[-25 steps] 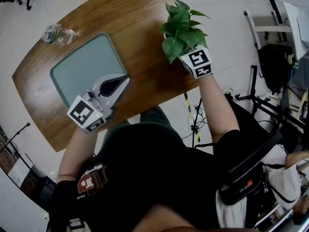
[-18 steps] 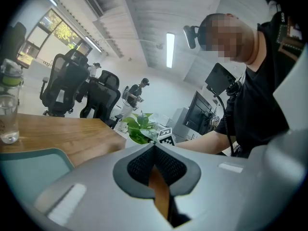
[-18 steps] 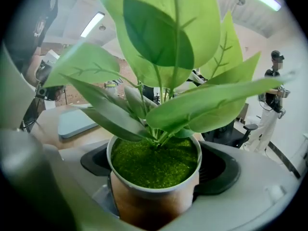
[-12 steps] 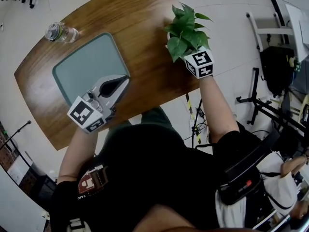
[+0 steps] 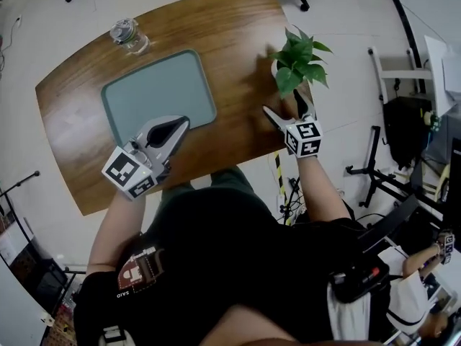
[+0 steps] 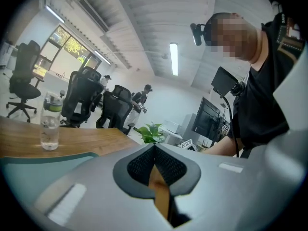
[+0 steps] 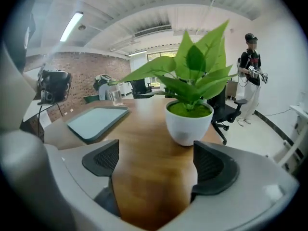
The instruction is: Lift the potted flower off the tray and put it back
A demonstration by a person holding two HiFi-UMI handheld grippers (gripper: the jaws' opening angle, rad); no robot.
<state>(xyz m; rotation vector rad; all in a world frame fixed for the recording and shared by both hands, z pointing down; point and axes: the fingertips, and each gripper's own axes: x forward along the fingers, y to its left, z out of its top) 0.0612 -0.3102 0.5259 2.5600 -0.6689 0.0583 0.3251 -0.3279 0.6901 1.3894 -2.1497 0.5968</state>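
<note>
The potted flower (image 5: 299, 56), green leaves in a white pot (image 7: 187, 121), stands on the wooden table (image 5: 230, 34) to the right of the empty teal tray (image 5: 158, 92). My right gripper (image 5: 287, 108) is just short of the pot on the near side. It is open with nothing between its pads (image 7: 214, 165), and its jaws have just been closing a little. My left gripper (image 5: 180, 123) hovers at the tray's near edge. It is shut and empty, its pads (image 6: 155, 162) meeting. The plant (image 6: 151, 131) shows far off in the left gripper view.
A clear water bottle (image 5: 128, 34) stands beyond the tray's far corner. The table's right edge runs close behind the pot, with office chairs and a metal stand (image 5: 374, 164) on the floor beyond. A person (image 7: 251, 76) stands in the background.
My right gripper has drawn back from the plant toward the table's near edge, so its fingers now show clear of the leaves. The left gripper has shifted slightly along the tray's near edge.
</note>
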